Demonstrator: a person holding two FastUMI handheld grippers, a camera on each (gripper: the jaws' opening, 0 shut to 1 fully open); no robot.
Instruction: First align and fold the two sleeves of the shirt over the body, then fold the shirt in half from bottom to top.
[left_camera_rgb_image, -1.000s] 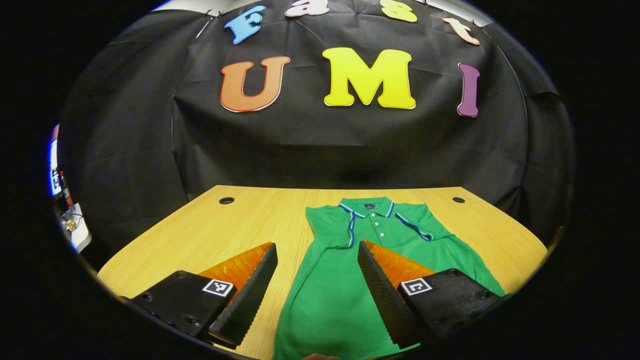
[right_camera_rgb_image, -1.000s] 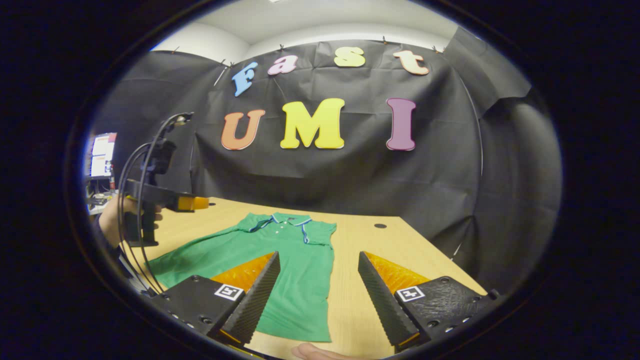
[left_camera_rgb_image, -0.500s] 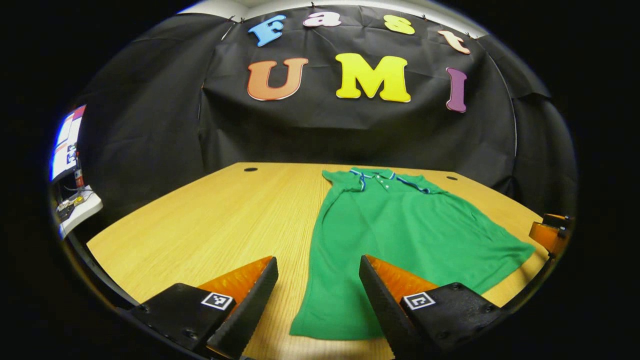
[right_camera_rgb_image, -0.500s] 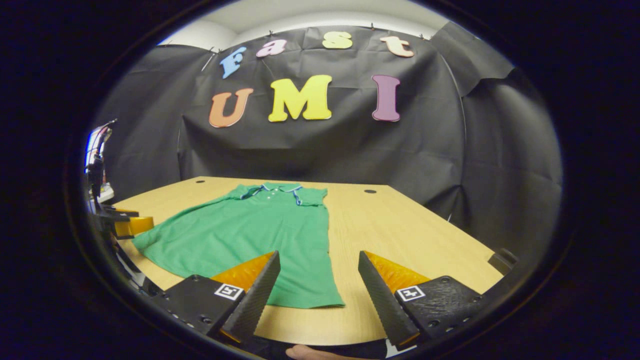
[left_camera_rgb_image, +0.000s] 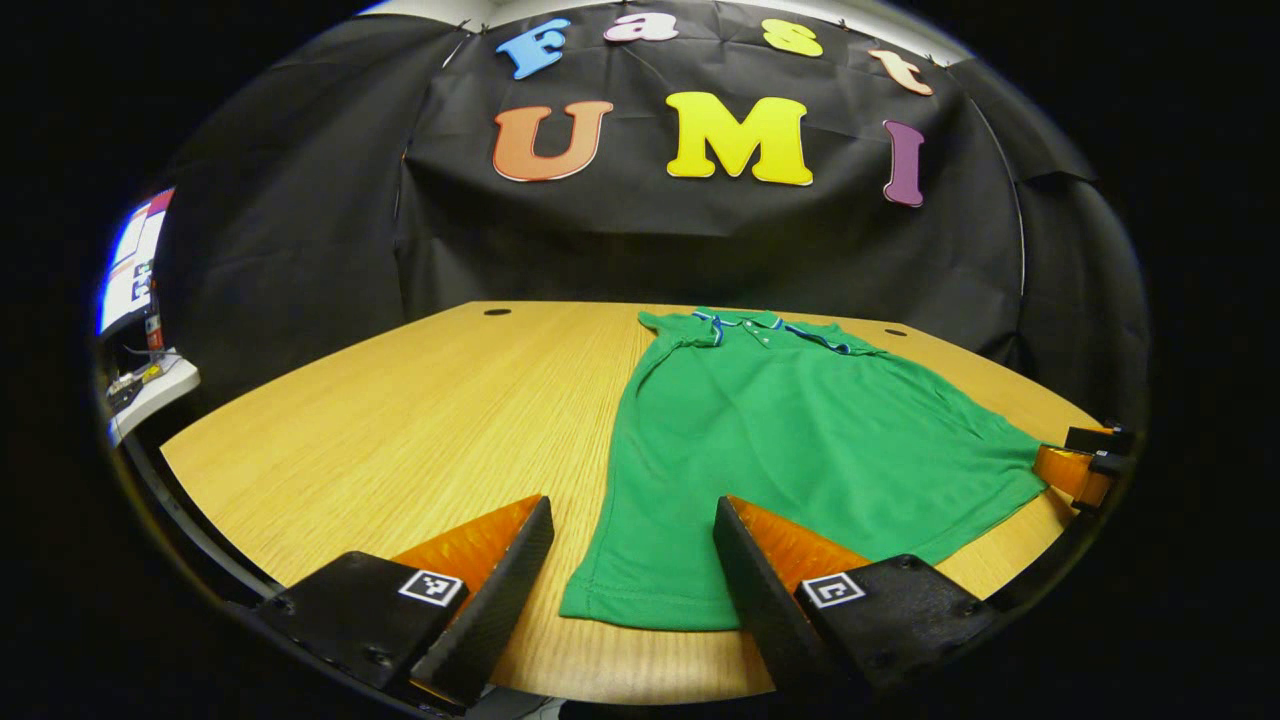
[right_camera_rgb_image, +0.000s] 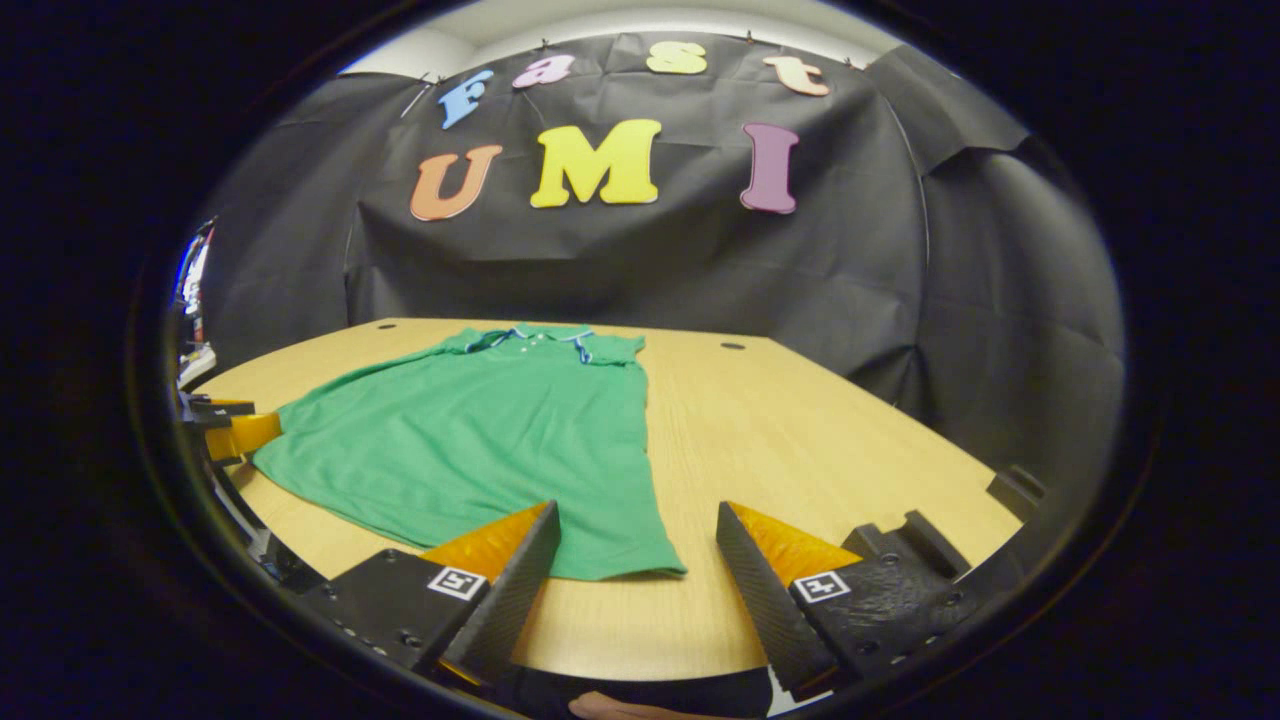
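A green polo shirt (left_camera_rgb_image: 790, 450) (right_camera_rgb_image: 480, 440) lies flat on the wooden table (left_camera_rgb_image: 420, 420) (right_camera_rgb_image: 800, 440), collar toward the far wall, both sleeves folded in over the body. My left gripper (left_camera_rgb_image: 630, 590) hovers open at the near table edge, with the hem's left corner lying between its fingers. In the right gripper view, my right gripper (right_camera_rgb_image: 635, 590) is open at the near edge over the hem's right corner. Neither holds cloth. The right gripper (left_camera_rgb_image: 1085, 465) also peeks in at the right of the left gripper view, and the left gripper (right_camera_rgb_image: 230, 430) at the left of the right gripper view.
Small round cable holes (left_camera_rgb_image: 497, 312) (right_camera_rgb_image: 733, 346) sit near the table's far corners. A screen and a cluttered shelf (left_camera_rgb_image: 135, 330) stand off to the left beyond the table. Black cloth walls close the back and right.
Both grippers have drawn back and dropped from above the shirt to the near table edge, so the hem now lies just ahead of their fingers. The shirt has not moved.
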